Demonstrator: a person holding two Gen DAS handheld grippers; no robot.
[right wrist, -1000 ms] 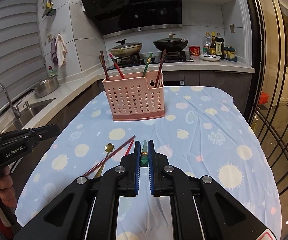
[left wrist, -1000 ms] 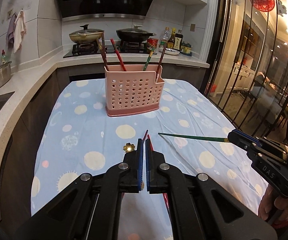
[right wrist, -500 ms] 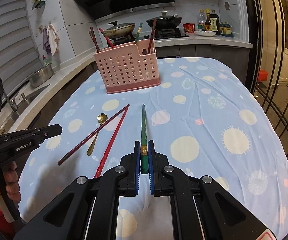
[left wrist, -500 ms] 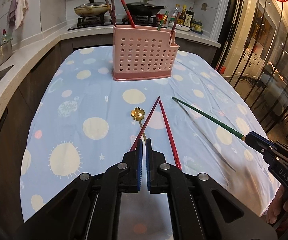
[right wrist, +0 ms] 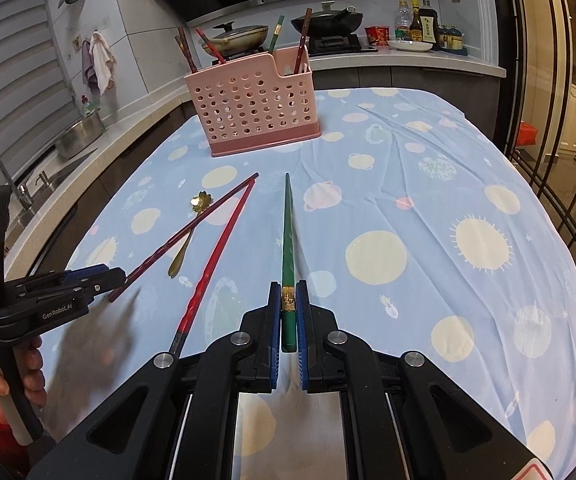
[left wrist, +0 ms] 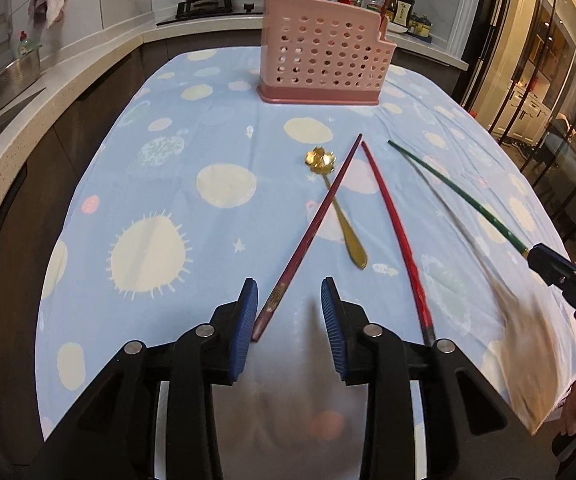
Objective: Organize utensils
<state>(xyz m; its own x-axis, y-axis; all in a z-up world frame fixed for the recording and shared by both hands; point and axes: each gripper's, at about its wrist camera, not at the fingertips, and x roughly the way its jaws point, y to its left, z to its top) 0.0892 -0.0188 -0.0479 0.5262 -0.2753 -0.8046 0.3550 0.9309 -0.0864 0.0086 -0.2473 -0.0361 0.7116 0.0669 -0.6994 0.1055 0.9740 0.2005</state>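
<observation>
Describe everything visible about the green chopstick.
The green chopstick is one long, slim stick, glossy dark green, tapering to a thin tip, with a gold patterned band near its thick end. The right gripper is shut on that thick end, its blue pads pressing just at and below the band. It points toward the pink basket. It runs low over the tablecloth; whether the tip touches the cloth cannot be told. Nothing else touches it.

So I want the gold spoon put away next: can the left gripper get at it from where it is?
Probably yes. The left gripper has its jaws opening around the dark red chopstick, which lies across the gold spoon. The spoon's handle end shows bare just ahead.
</observation>
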